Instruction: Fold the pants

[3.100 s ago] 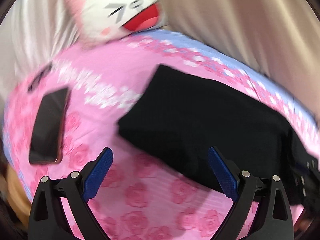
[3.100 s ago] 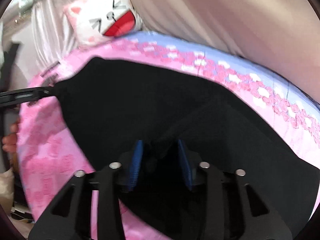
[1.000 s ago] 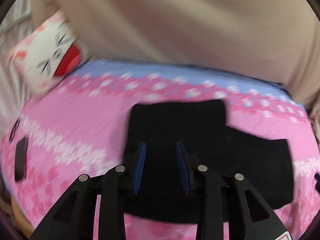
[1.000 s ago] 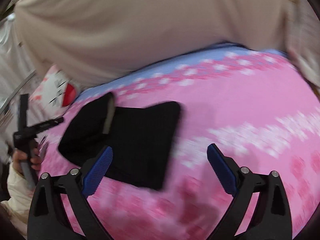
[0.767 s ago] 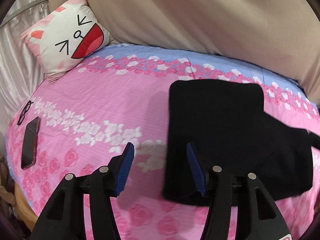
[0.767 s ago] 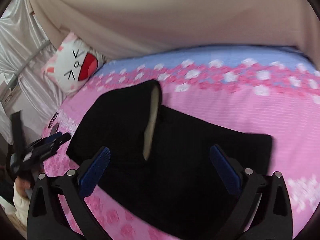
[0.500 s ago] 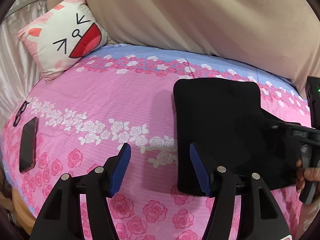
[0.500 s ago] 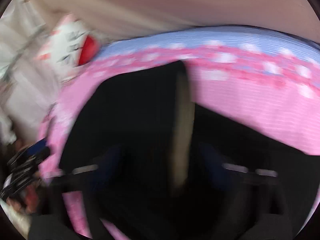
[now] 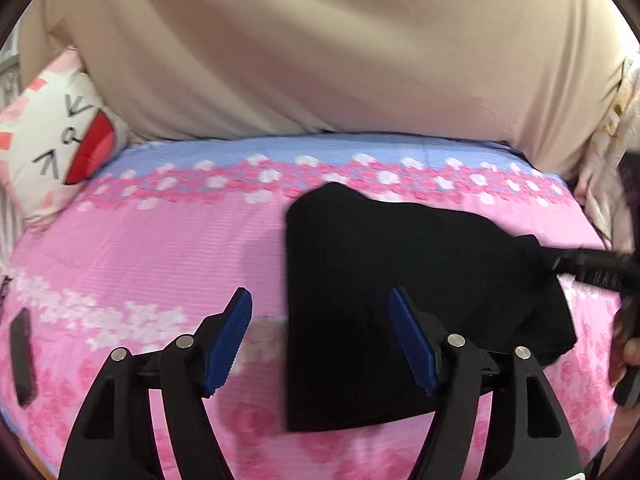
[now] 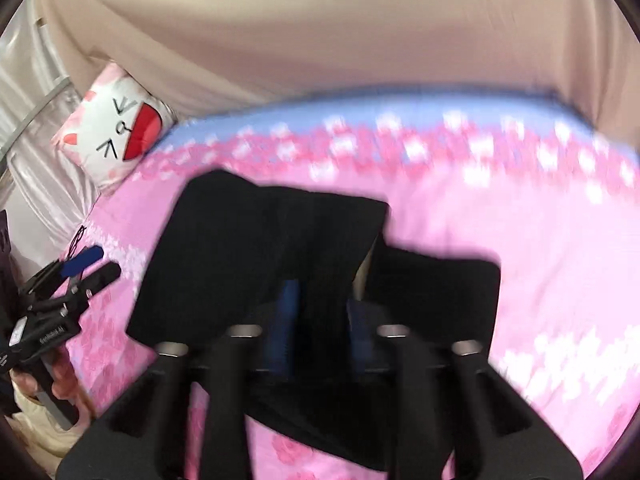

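Bedsheet (image 9: 160, 248) left of the pants (image 9: 380, 280) lies bare and passable up to the cat pillow (image 9: 56, 148) at the far-left corner and a phone (image 9: 21, 356) at the left edge; curtain (image 9: 320, 48) closes off the far side.

My left hand-held gripper (image 9: 320, 340) hangs over the bed (image 9: 160, 248), jaws opening, nothing between them. The folded black pants (image 9: 380, 264) lie ahead and rightward, their left edge between my fingers. A cat pillow (image 9: 60, 148) sits far left.

A cat-face pillow (image 9: 56, 152) leans on a beige curtain (image 9: 320, 48); a phone (image 9: 22, 356) lies on the pink floral sheet (image 9: 160, 248)
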Demonstrator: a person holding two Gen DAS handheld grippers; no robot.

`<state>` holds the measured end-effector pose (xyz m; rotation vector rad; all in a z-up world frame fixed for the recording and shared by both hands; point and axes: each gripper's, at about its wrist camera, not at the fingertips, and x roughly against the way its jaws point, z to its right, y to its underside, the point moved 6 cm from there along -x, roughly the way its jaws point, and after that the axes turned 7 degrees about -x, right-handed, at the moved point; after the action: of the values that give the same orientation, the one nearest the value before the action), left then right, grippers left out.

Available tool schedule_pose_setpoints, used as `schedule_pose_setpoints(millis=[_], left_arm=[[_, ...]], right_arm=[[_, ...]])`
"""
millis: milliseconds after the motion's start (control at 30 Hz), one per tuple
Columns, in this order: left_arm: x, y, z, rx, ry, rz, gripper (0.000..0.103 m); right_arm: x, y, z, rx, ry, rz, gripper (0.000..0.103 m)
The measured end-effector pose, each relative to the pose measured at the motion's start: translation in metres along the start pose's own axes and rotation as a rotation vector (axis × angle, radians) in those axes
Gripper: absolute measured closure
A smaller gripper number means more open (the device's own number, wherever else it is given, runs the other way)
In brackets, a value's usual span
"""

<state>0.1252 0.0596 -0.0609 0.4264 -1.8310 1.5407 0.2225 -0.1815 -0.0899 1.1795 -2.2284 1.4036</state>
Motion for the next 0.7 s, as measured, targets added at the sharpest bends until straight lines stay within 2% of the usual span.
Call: schedule_pose_setpoints(millis=[33, 133, 200, 267, 300, 367, 467, 567, 633, 667, 700], left_arm=[[-0.003, 0.000, 0.005, 0.001, 0.011, -0.010, 0.034], [-0.007, 0.003, 0.017, -0.016, 0.018, -0.025, 0.034], [-0.008, 0.005, 0.019, -0.022, 0.009, -0.032, 0.034], [-0.011, 0.006, 0.018, -0.011, 0.003, -0.044, 0.034], [-0.014, 0.006, 0.018, -0.005, 0.001, -0.053, 0.034], [-0.016, 0.005, 0.017, -0.002, -0.004, -0.067, 0.034], [-0.010, -0.001, 0.019, -0.021, -0.014, -0.049, 0.034], [-0.008, -0.005, 0.028, -0.047, -0.005, -0.033, 0.030], [-0.021, -0.002, 0.042, -0.070, 0.011, -0.051, 0.029], [-0.028, 0.000, 0.048, -0.077, 0.019, -0.065, 0.029], [-0.039, 0.003, 0.056, -0.085, 0.028, -0.089, 0.029]], right_arm=[[-0.004, 0.005, 0.006, -0.001, 0.033, -0.005, 0.011], [-0.009, 0.014, 0.015, 0.038, 0.080, 0.023, 0.011], [-0.018, 0.016, 0.017, 0.011, 0.028, 0.015, 0.013], [-0.032, 0.017, 0.010, -0.001, -0.046, -0.005, 0.037], [-0.040, 0.018, 0.007, -0.010, -0.067, -0.021, 0.056], [-0.044, 0.017, 0.001, -0.008, -0.063, -0.007, 0.084], [-0.004, 0.013, -0.002, -0.005, -0.095, 0.068, 0.087], [0.058, 0.024, 0.020, -0.003, 0.000, 0.172, 0.087], [0.057, 0.038, 0.043, -0.027, 0.058, 0.153, 0.085], [0.043, 0.047, 0.055, -0.042, 0.082, 0.104, 0.075], [0.021, 0.060, 0.073, -0.088, 0.080, 0.045, 0.072]])
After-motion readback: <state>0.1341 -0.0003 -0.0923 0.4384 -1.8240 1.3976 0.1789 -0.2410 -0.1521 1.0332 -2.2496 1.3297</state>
